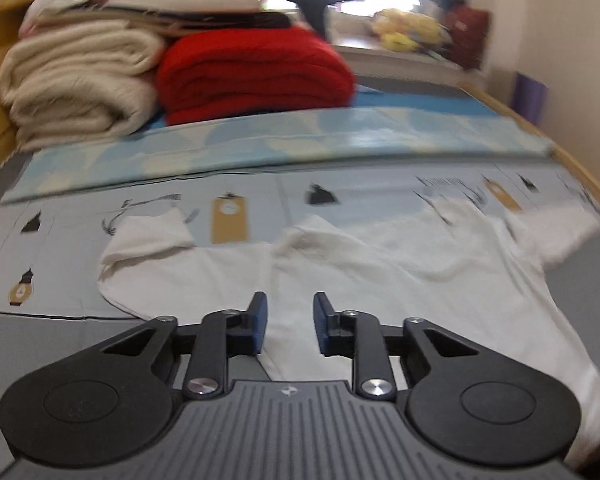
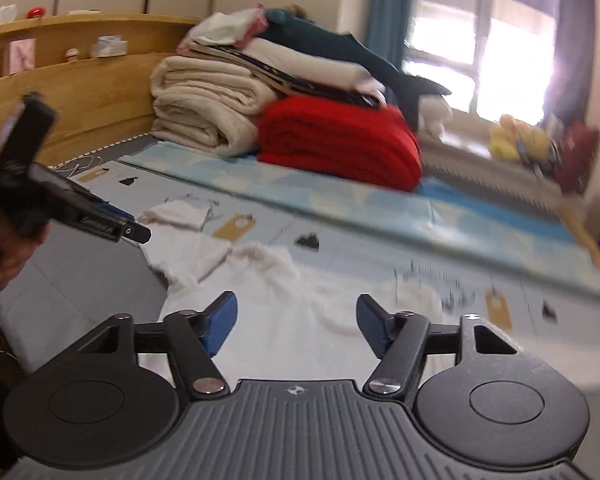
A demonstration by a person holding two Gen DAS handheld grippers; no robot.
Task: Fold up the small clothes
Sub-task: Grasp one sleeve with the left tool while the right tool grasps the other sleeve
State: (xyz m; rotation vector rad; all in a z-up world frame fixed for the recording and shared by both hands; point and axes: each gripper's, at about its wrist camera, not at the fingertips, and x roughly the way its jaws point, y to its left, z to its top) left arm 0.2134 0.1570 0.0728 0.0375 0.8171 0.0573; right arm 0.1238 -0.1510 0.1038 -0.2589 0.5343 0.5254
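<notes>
While the bed (image 1: 80, 332) carried a printed mat, a white shirt (image 1: 380, 280) lay spread flat across it, near hem at the mattress edge. Folded red blanket (image 1: 256, 76) sat well behind. Left claw (image 1: 290, 322) and right claw (image 2: 296, 326) hovered above the shirt, both parted, gripping nothing.

White T-shirt (image 1: 340, 280): 1, spread on bed (image 1: 52, 340)
Red blanket (image 1: 256, 76): 1, behind T-shirt
Cream blanket (image 1: 80, 80): 1, beside red blanket
Hand-held grippers: 2, left hand-held gripper (image 1: 287, 320), right hand-held gripper (image 2: 296, 326)
Window (image 2: 480, 40): 1
</notes>
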